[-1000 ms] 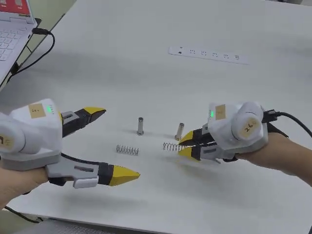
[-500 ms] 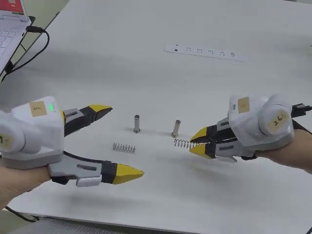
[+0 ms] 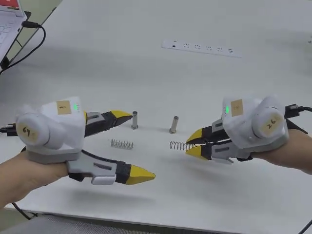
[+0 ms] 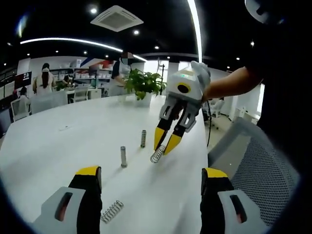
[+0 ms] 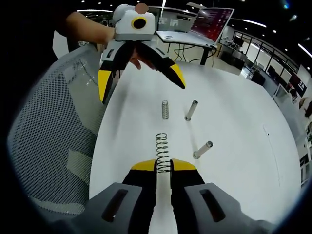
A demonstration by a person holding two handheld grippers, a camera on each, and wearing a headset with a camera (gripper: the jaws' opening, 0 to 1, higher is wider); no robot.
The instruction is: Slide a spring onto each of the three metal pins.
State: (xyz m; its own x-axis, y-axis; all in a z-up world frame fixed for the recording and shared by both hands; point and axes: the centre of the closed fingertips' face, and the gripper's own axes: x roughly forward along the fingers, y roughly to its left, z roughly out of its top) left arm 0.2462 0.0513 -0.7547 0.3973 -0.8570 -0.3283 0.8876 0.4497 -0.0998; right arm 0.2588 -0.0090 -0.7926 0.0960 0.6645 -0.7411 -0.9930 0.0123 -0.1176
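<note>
Two short metal pins stand upright on the white table, one [image 3: 134, 120] on the left and one [image 3: 174, 125] on the right. A loose spring [image 3: 121, 144] lies flat in front of the left pin. My right gripper [image 3: 192, 144] is shut on a second spring [image 3: 178, 145], which sticks out leftward, just in front of the right pin. In the right gripper view that held spring [image 5: 162, 151] points ahead between the pins [image 5: 202, 149]. My left gripper [image 3: 136, 145] is open, its jaws wide either side of the loose spring [image 4: 111, 211].
A white power strip [image 3: 201, 48] lies at the far side of the table. A laptop corner [image 3: 10, 6] and a black cable [image 3: 29, 43] sit at the far left. A mesh chair [image 5: 53, 131] stands by the table's near edge.
My left gripper has moved right, toward the loose spring and the left pin. My right gripper, still holding its spring, pulled back to the right and has now edged slightly left again.
</note>
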